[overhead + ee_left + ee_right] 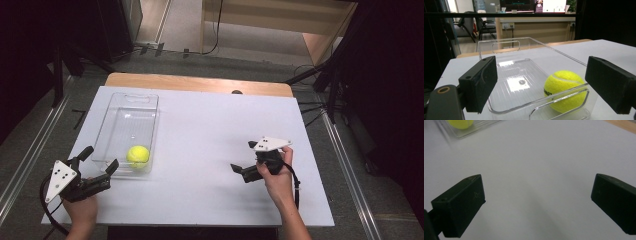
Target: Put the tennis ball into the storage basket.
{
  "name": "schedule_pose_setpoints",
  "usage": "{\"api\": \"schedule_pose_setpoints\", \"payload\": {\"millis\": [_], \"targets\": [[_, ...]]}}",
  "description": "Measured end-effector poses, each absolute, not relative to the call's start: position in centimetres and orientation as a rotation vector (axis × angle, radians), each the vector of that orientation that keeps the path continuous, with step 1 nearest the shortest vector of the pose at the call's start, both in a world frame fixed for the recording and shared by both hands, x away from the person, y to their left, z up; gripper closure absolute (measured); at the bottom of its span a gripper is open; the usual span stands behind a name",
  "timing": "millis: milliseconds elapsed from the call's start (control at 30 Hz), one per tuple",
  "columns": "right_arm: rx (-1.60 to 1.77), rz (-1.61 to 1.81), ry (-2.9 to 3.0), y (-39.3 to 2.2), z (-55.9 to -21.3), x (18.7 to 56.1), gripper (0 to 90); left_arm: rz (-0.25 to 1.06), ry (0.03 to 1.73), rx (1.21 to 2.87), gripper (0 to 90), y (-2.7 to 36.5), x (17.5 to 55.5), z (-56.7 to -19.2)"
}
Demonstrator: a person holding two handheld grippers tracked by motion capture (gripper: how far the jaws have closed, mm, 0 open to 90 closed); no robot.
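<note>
A yellow tennis ball (138, 155) lies in the near end of a clear plastic tray (125, 107) on the left of the white tabletop (210, 125). My left gripper (101, 159) stands open just in front of the tray's near end, nothing between its jaws. In the left gripper view the ball (564, 90) rests behind the tray's near wall (536, 100), to the right of centre between the open jaws of the left gripper (541, 77). My right gripper (243, 156) is open over bare table at the right. The right gripper view has the gripper (537, 200) empty and the ball (460, 123) far off.
The tray's far end has a cut-out handle (134, 98). A wooden table edge (200, 82) runs behind the white top. Dark stands and cables (325, 85) flank the table on the floor. Bare white surface lies between the two grippers.
</note>
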State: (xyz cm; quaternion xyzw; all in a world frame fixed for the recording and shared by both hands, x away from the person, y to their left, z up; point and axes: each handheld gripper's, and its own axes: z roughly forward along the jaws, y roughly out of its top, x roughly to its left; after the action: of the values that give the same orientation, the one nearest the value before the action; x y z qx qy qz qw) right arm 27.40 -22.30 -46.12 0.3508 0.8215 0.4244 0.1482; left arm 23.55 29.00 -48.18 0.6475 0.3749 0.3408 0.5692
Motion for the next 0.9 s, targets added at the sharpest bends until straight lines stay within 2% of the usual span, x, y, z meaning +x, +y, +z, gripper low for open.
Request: {"api": "schedule_pose_setpoints", "payload": {"millis": [900], "targets": [[1.124,1.317,2.150,-28.8,-48.2,23.8,0.0,0.798,0.879,1.517,11.3,29.0,23.6,-48.2]]}}
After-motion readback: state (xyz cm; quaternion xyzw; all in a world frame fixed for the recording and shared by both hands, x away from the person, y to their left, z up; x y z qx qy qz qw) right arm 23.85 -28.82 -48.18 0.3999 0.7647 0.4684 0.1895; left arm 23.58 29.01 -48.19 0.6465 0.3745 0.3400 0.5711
